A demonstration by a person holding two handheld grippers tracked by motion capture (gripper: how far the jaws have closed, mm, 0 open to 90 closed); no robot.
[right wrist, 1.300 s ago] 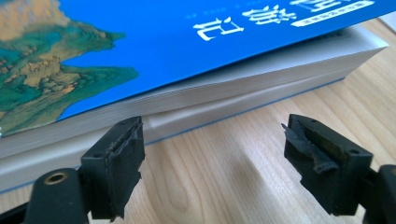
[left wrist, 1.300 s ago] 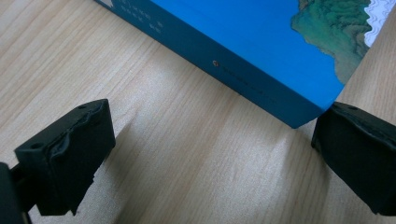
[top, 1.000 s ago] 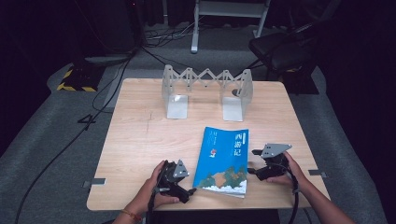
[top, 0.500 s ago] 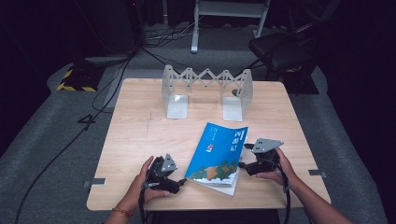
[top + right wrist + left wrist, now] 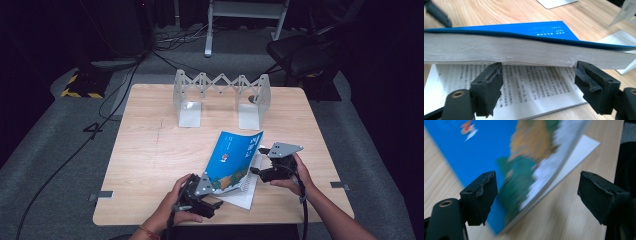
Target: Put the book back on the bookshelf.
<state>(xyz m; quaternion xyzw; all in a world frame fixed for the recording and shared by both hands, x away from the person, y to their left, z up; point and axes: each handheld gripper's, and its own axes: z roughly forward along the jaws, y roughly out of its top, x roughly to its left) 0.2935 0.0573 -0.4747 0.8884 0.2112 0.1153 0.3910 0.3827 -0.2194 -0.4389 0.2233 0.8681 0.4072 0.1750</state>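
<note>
On the table (image 5: 150,150), both claws flank the book (image 5: 235,160).

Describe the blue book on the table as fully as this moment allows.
The book is a thick paperback with a blue cover showing white characters and a green, orange and white picture. It lies near the table's front edge, partly opened: the cover and most pages are lifted as one block, tilted, above a flat page of printed text. The right gripper has its open jaws under that block's white page edge; the left gripper straddles its near corner, pads apart from it.
</note>
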